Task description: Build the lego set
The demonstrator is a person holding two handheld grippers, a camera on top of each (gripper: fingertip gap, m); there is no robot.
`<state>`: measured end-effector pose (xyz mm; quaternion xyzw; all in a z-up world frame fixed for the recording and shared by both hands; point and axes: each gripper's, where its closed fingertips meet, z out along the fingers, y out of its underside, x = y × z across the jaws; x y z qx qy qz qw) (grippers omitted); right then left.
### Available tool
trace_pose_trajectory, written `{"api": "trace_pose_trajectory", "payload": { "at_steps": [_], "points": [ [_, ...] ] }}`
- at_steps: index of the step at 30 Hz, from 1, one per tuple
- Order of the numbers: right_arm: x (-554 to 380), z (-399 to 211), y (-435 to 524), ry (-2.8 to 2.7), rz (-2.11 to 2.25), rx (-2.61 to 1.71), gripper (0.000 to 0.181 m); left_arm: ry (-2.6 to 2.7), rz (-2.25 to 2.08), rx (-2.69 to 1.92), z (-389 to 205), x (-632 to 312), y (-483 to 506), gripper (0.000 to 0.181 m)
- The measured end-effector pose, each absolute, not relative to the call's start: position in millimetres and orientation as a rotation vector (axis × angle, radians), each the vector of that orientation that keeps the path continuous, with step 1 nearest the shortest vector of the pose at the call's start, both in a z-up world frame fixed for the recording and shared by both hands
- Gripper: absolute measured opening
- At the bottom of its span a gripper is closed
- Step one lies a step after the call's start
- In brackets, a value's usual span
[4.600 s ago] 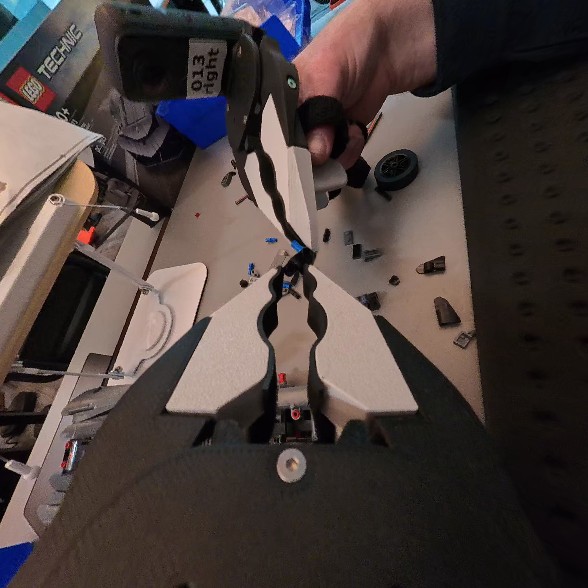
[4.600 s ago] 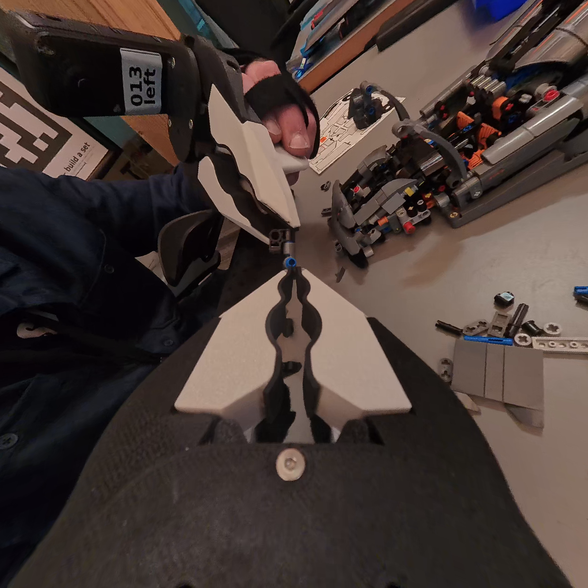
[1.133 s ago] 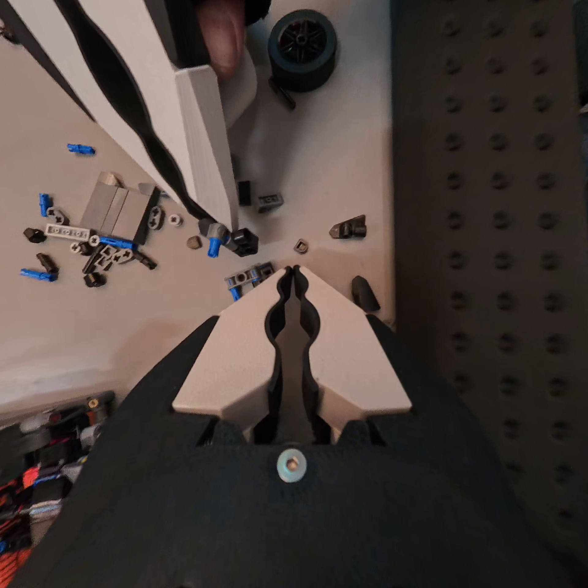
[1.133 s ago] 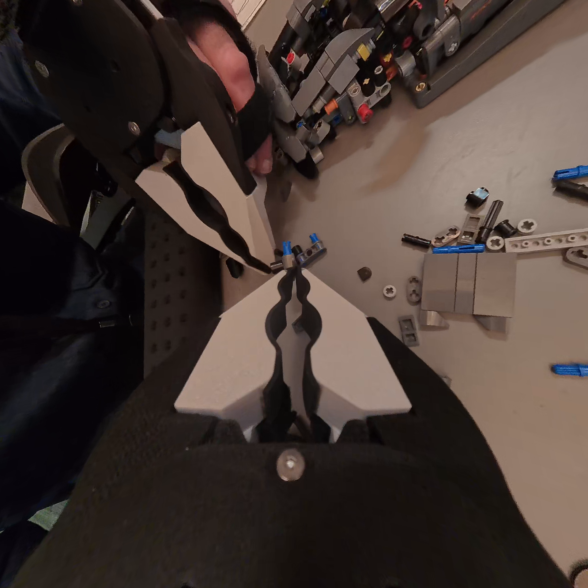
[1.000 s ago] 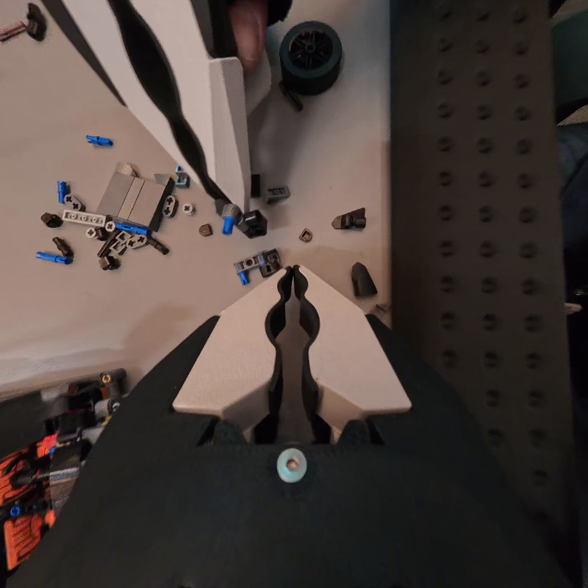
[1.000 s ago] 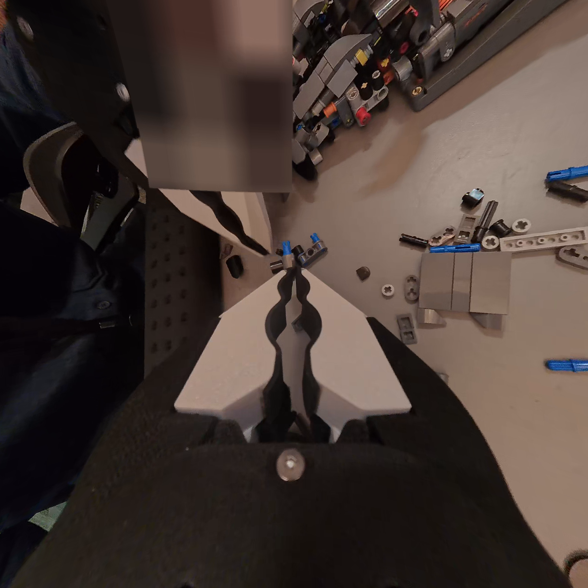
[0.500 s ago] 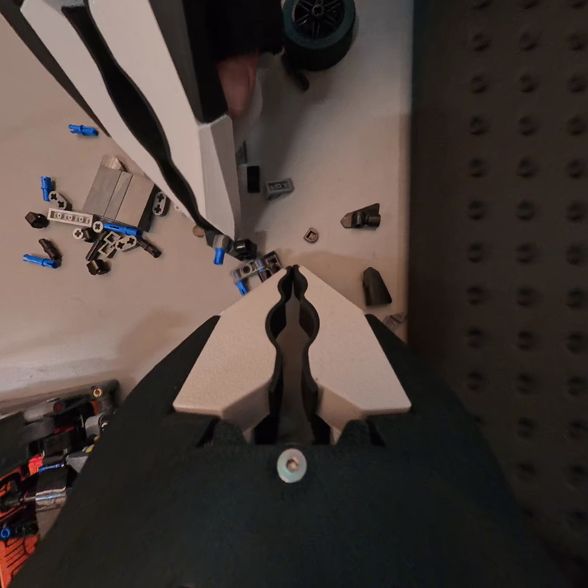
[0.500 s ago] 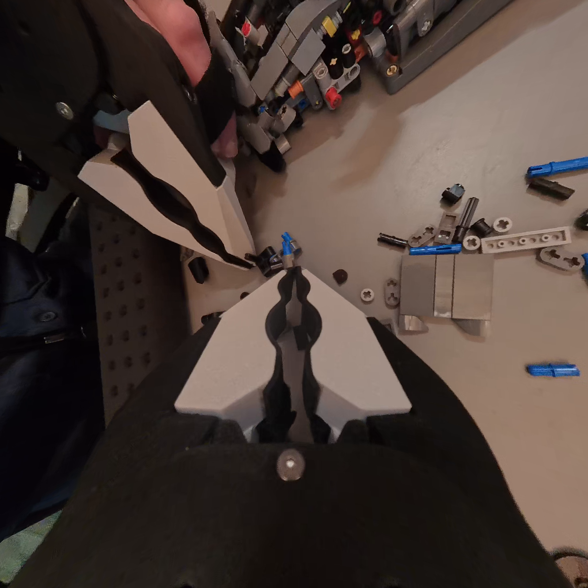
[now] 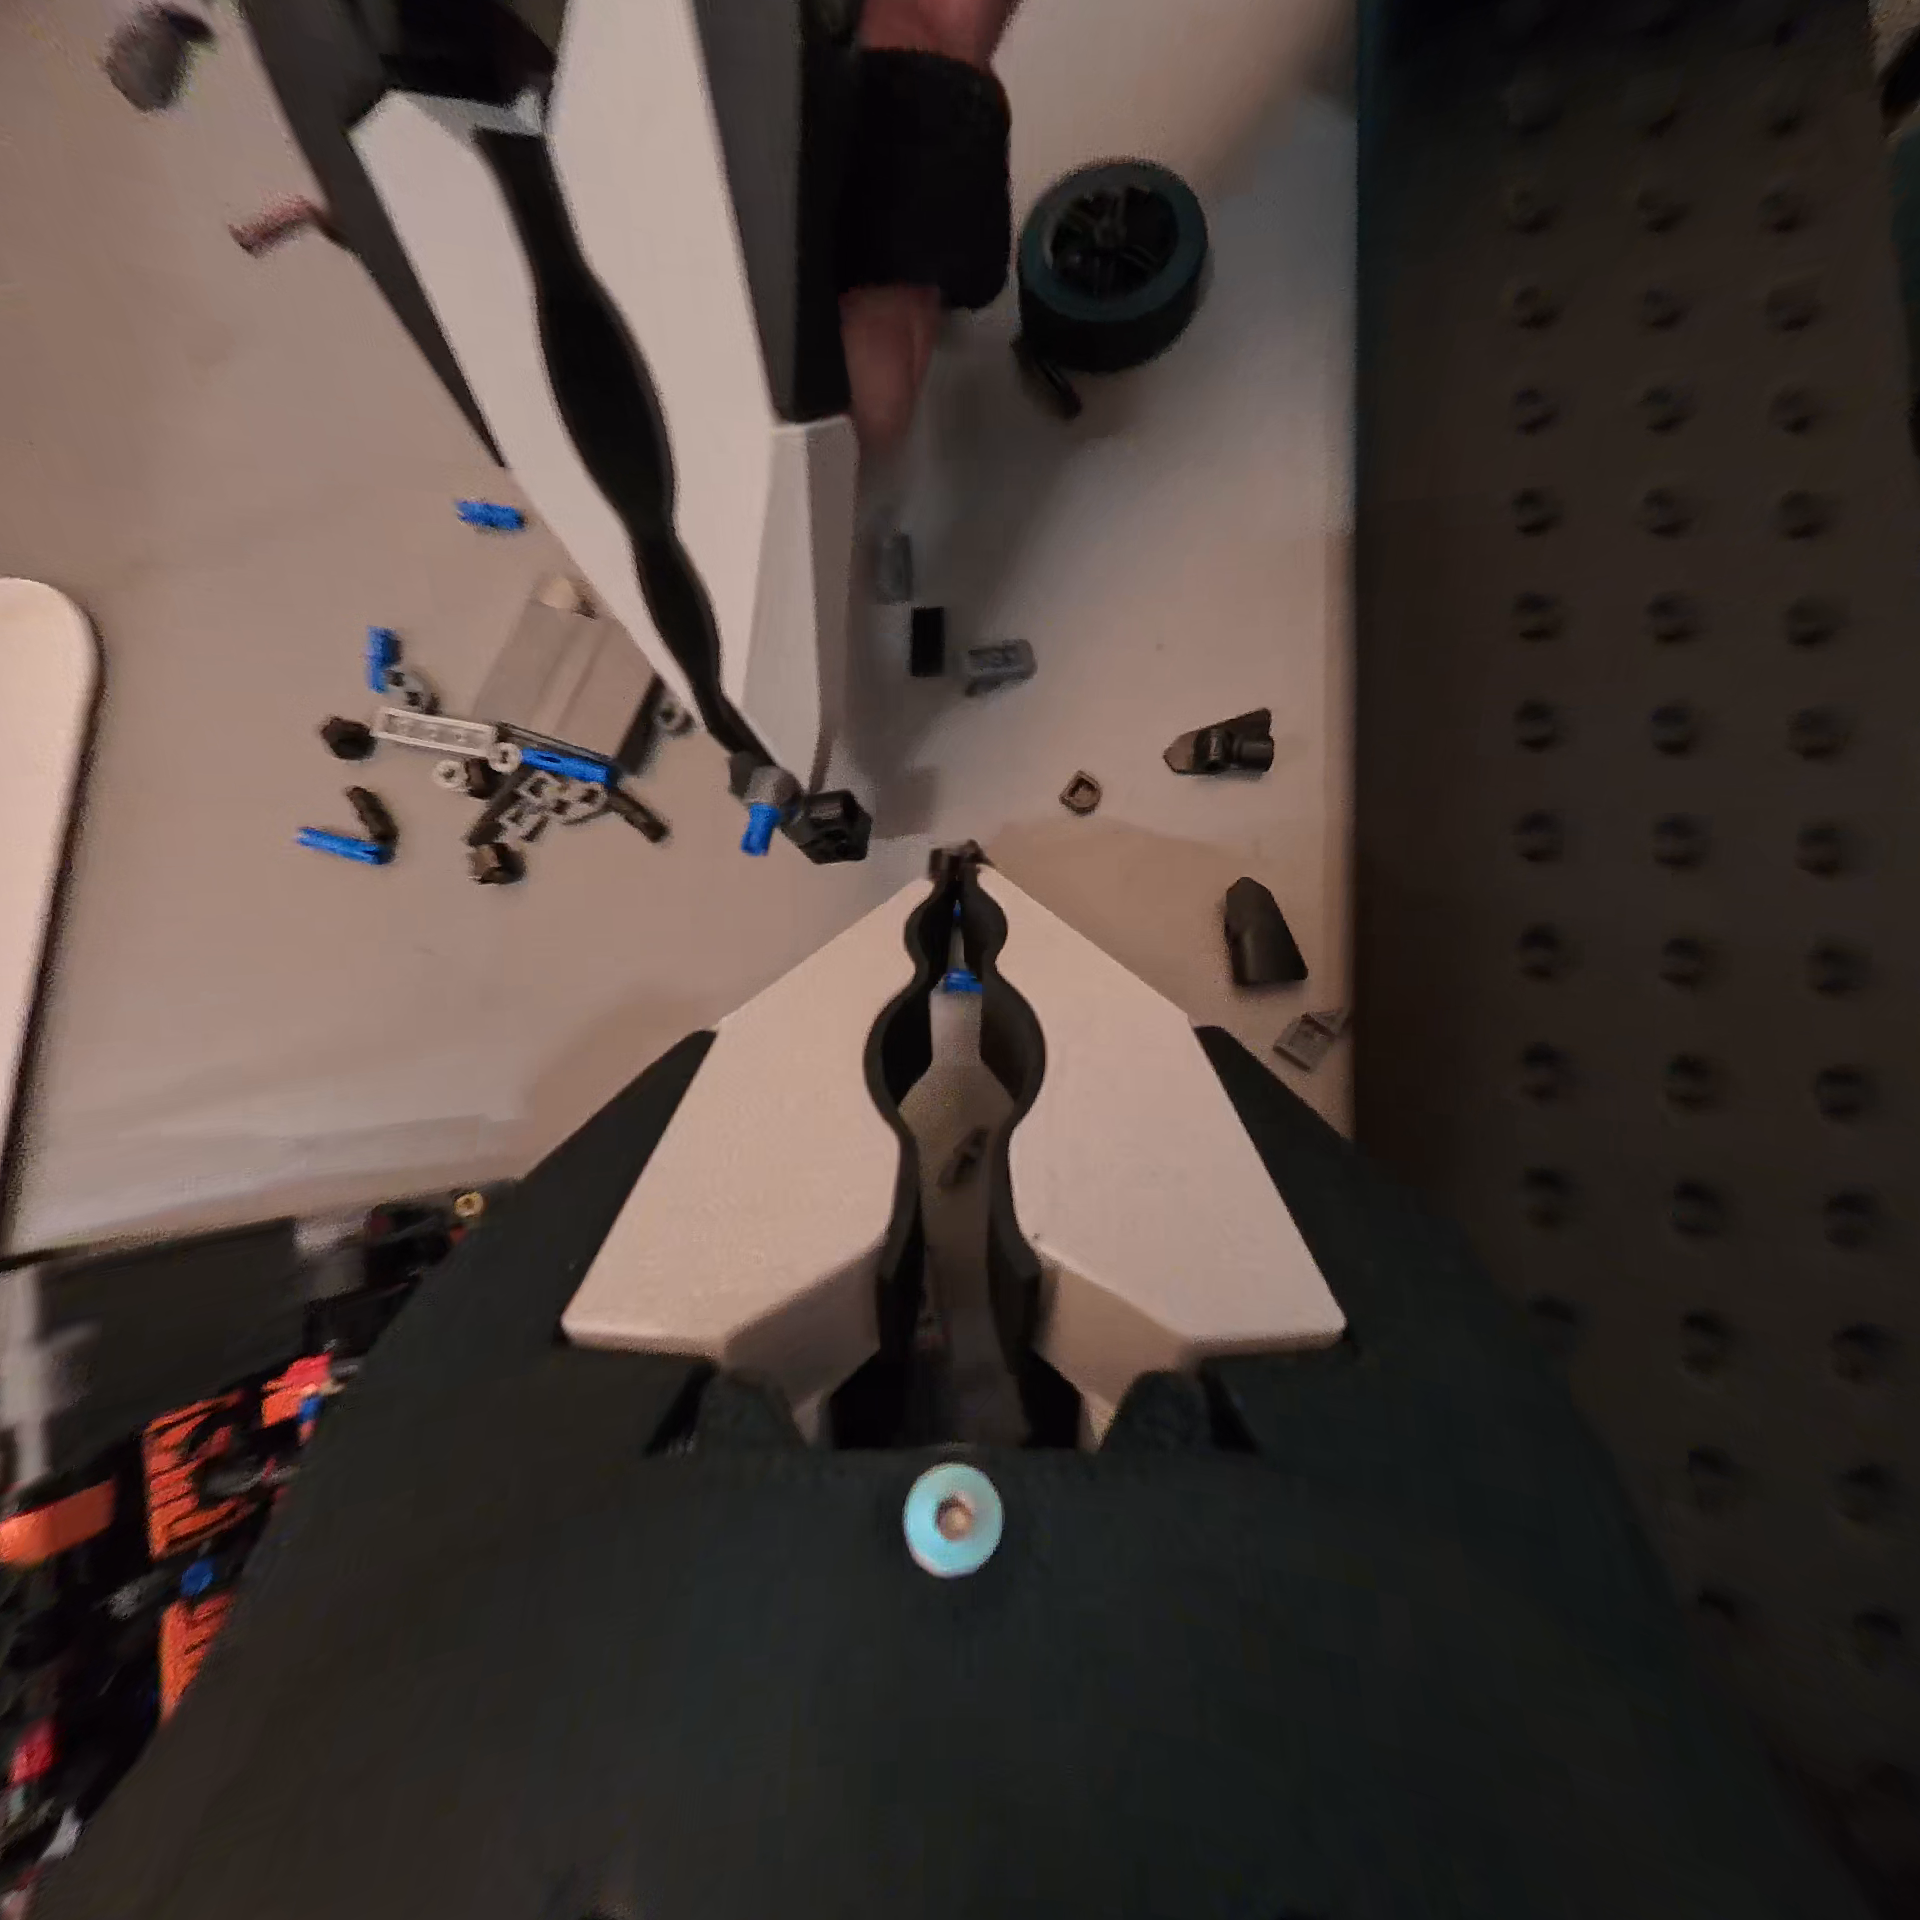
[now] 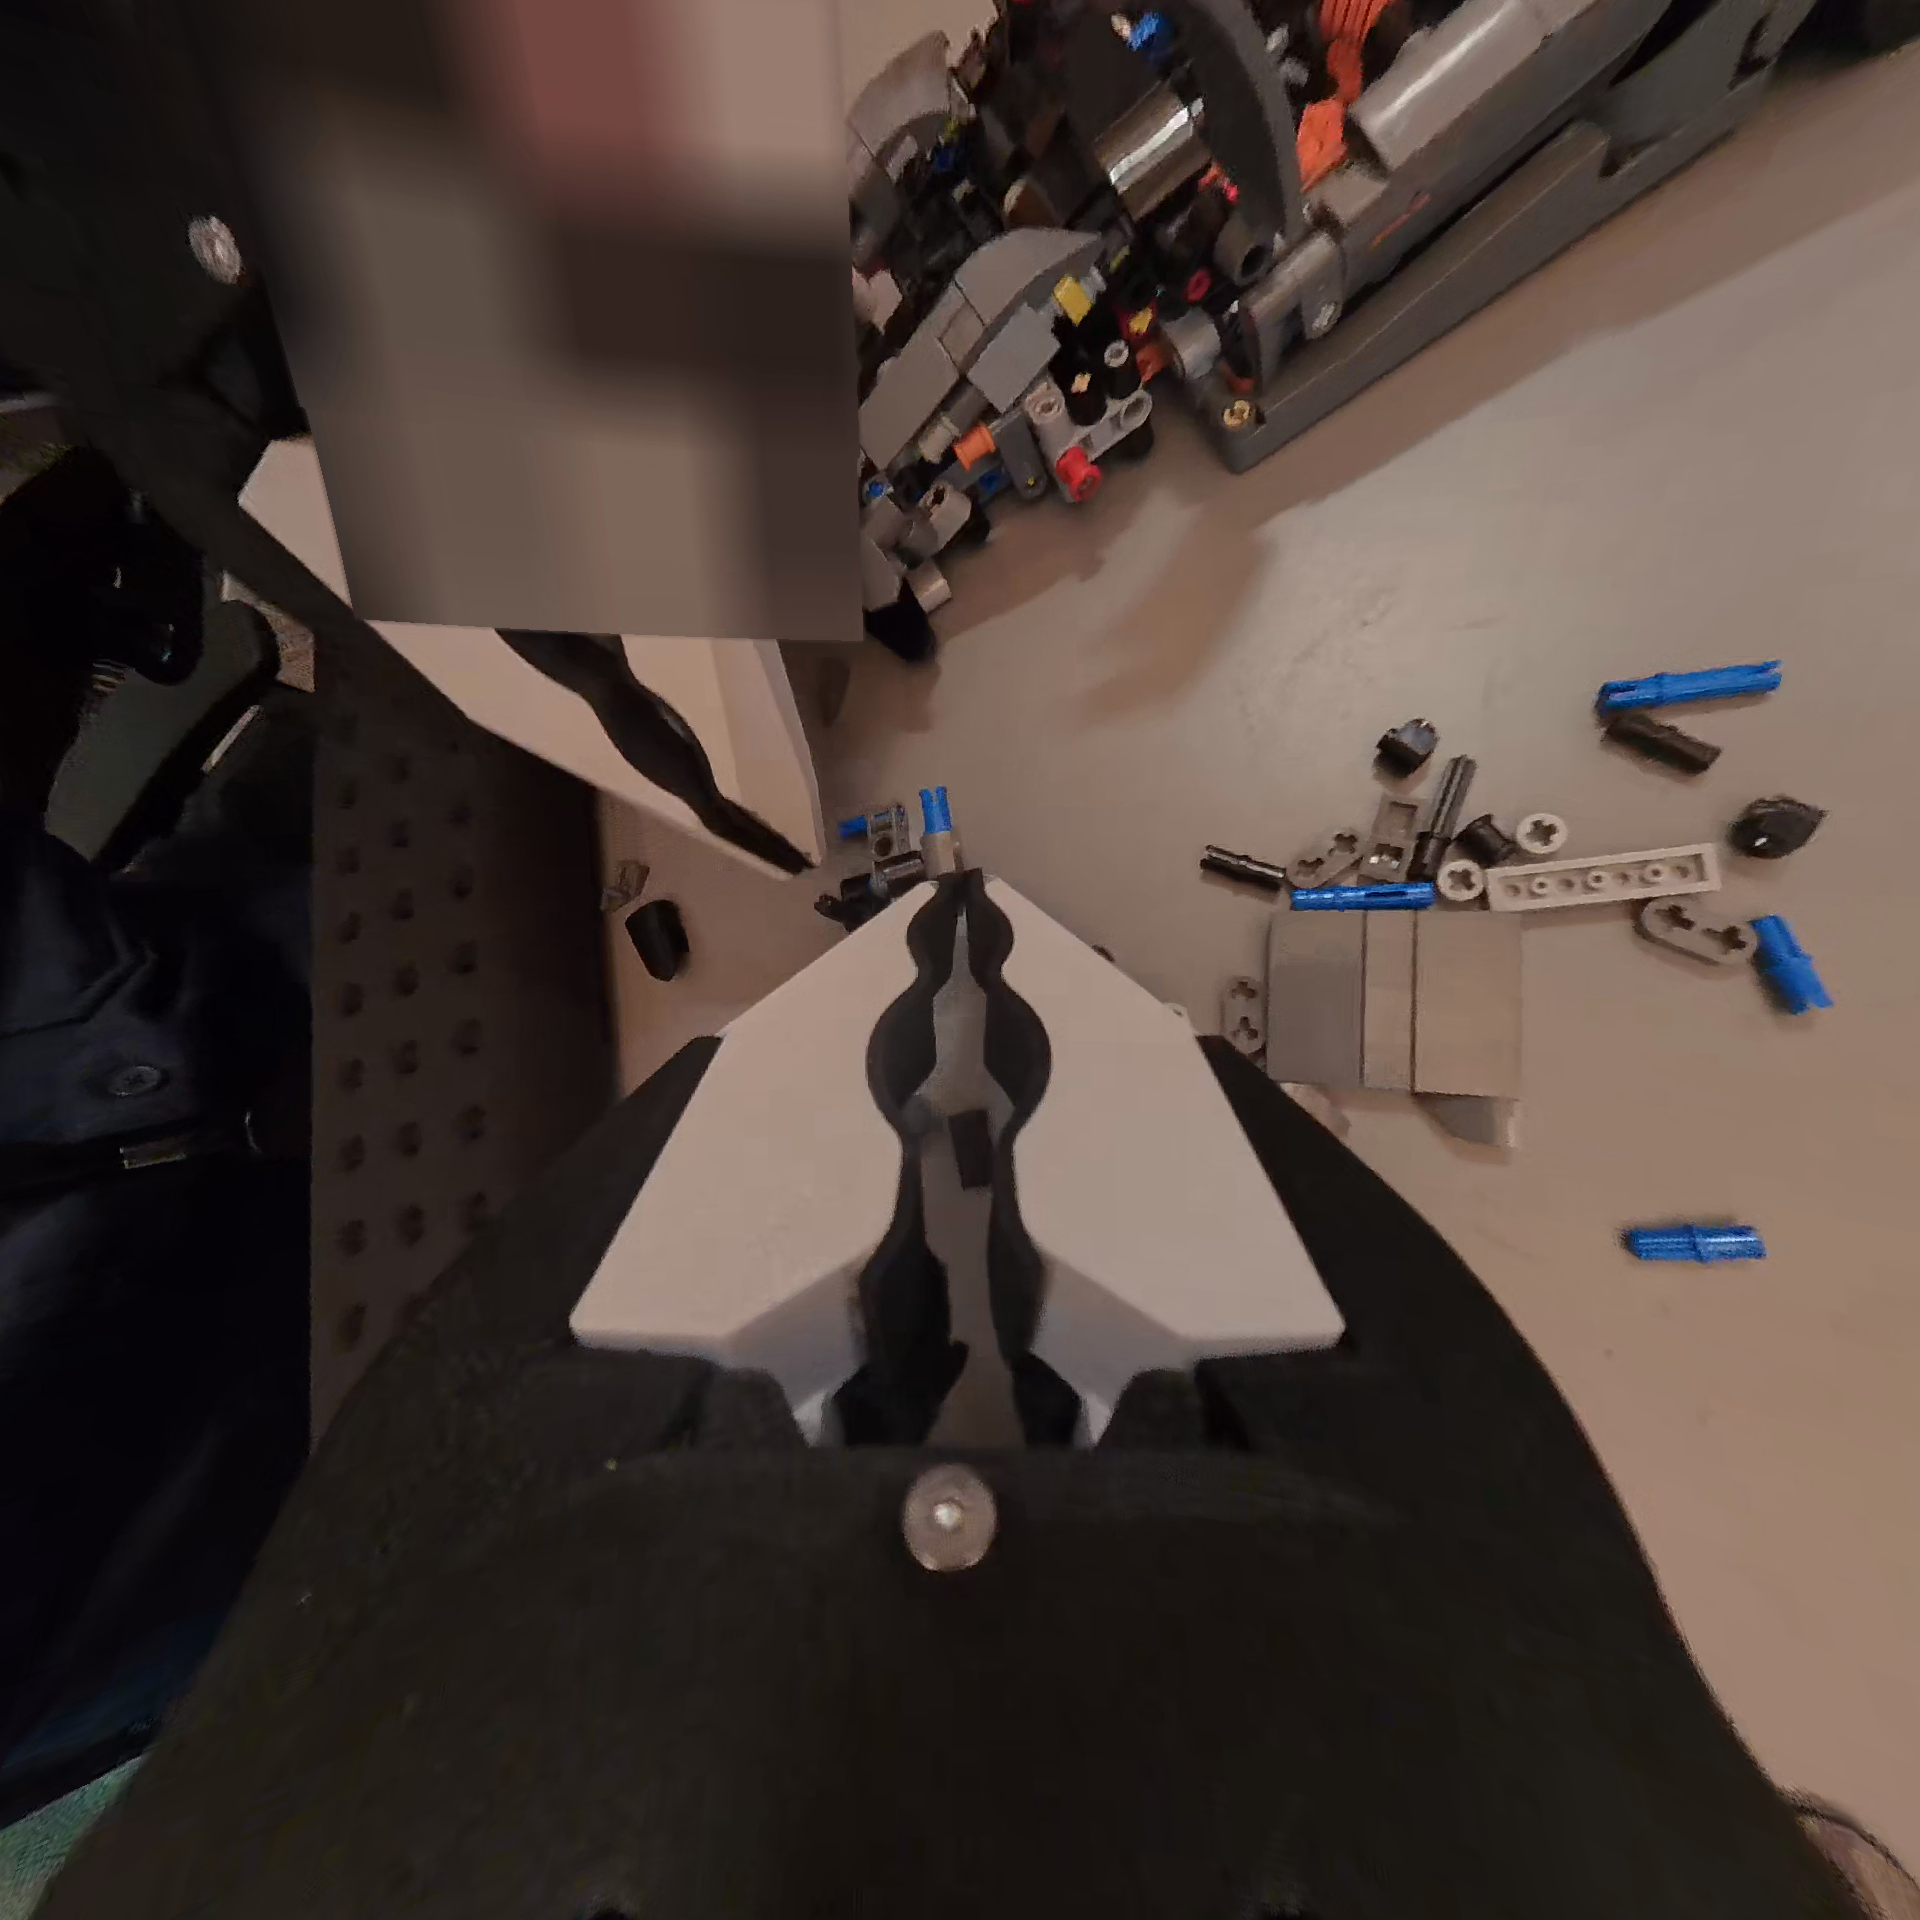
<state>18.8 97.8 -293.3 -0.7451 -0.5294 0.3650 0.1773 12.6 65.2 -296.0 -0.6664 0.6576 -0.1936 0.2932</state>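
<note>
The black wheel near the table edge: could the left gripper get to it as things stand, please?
Probably not directly: the left gripper is shut on a small black piece, and the right gripper and hand stand beside the wheel.

A hobby desk or small workshop bench is showing here: loose building pieces (image 10: 1392, 904) are lying scattered over a pale tabletop (image 10: 1455, 520), a half-built grey model vehicle (image 10: 1195, 260) is sitting at the back, a black toy wheel (image 9: 1112, 265) is resting near the edge, and a dark studded mat (image 9: 1662, 727) is running alongside.
</note>
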Motion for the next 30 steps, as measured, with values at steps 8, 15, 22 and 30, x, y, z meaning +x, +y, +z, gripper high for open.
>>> {"api": "trace_pose_trajectory", "payload": {
  "at_steps": [8, 15, 22, 30],
  "points": [
    [12, -273, 95, -1.53, 1.015, -1.956, 0.0, 1.524, -0.463, -1.701, -255, 4, 94, 0.019],
    [8, -269, 89, -1.584, 0.99, -1.89, 0.0, 1.55, -0.422, -1.662, -258, 8, 94, 0.014],
    [8, -267, 90, -1.574, 0.987, -1.88, 0.0, 1.549, -0.462, -1.656, -258, 9, 92, 0.005],
    [8, -262, 94, -1.541, 1.006, -1.866, 0.0, 1.53, -0.48, -1.672, -258, 6, 94, 0.005]
  ]
}}
